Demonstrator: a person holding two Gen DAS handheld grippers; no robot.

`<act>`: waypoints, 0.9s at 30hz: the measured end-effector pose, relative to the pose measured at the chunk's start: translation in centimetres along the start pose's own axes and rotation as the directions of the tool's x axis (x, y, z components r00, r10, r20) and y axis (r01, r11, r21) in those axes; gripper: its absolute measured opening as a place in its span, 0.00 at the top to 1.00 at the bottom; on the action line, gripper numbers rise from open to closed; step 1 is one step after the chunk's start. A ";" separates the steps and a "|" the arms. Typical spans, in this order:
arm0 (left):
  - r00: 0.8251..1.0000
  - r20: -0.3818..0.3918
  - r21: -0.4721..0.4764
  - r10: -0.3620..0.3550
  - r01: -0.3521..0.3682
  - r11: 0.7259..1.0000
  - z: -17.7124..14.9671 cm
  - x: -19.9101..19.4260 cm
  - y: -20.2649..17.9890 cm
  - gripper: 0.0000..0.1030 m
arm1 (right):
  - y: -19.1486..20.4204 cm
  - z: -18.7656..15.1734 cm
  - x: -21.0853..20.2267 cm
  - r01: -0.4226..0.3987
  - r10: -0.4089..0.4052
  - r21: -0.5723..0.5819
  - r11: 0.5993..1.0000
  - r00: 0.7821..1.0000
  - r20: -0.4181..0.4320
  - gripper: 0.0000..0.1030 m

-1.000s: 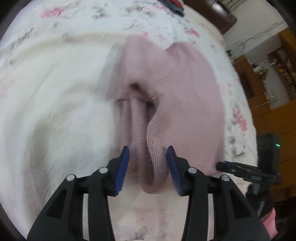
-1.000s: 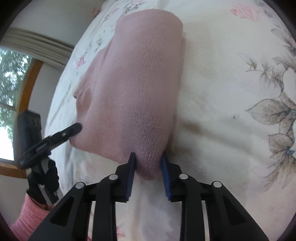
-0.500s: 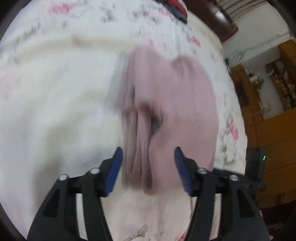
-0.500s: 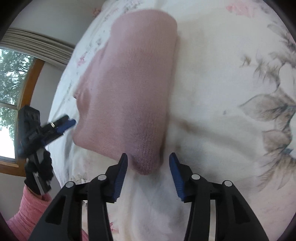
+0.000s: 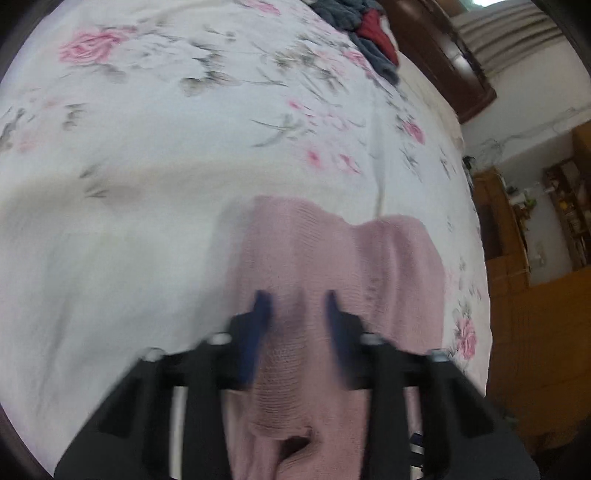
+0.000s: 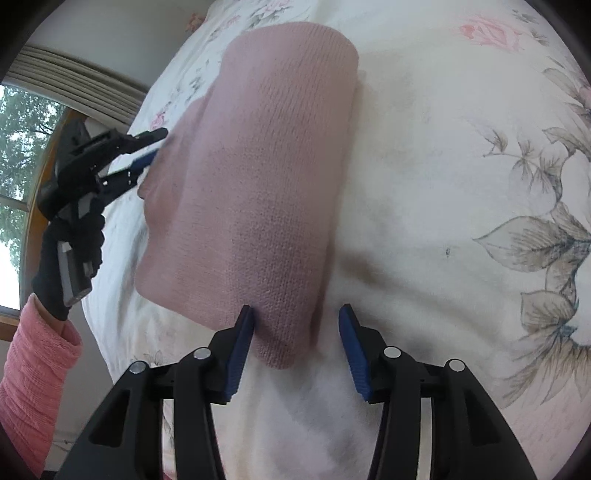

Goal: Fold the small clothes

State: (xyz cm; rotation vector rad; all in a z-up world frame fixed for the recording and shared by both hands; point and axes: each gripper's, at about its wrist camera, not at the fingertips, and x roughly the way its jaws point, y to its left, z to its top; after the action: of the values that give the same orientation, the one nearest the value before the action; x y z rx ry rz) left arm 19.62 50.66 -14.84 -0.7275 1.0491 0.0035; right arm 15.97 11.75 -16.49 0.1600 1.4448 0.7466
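Closest to me, the right gripper (image 6: 295, 325) stands with its blue jaws spread wide and holding nothing, the near end of the pink knit garment (image 6: 266, 192) lying between them on the bed (image 6: 424, 184). The garment is folded into a long band that runs away from that gripper across the middle of the floral bedspread, its far end rounded over in a soft fold. It looks light and limp, a stretchy knit that will sag and slide over itself rather than hold a crease, so I would take it by a doubled edge or a corner, pinching through all the layers, and not by the loose middle. Along its left side the left gripper (image 6: 147, 155) hovers over the cloth, jaws parted and empty, with a gloved hand (image 6: 70, 243) and pink sleeve (image 6: 33, 387) behind it; its own view is blurred, but it shows the blue pads (image 5: 260, 306) apart above the knit. Farther off, toward the far edge of the bed, a heap of dark and red clothes (image 5: 362, 33) waits, and past that stand wooden cabinets (image 5: 517, 240).
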 end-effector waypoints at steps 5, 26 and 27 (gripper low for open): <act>0.998 0.004 -0.066 0.062 -0.061 0.996 0.0 0.5 3.0 0.88 | -0.2 -0.2 -0.2 0.008 -0.008 -0.018 1.000 1.000 0.007 0.52; 0.971 -0.143 -0.087 -0.193 0.182 0.979 -3.8 2.0 4.2 0.22 | -2.3 4.6 -2.6 -0.157 0.148 0.089 0.984 0.984 0.096 0.28; 0.967 -0.153 -0.083 -0.204 0.193 0.978 -4.0 2.7 4.0 0.22 | -2.6 4.9 -2.4 -0.170 0.161 0.098 0.981 0.982 0.095 0.28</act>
State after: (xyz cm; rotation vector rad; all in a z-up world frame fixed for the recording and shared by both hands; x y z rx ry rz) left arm 16.58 50.67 -20.27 -0.9032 1.1292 -0.1961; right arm 21.64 10.03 -15.07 0.3944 1.4000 0.7884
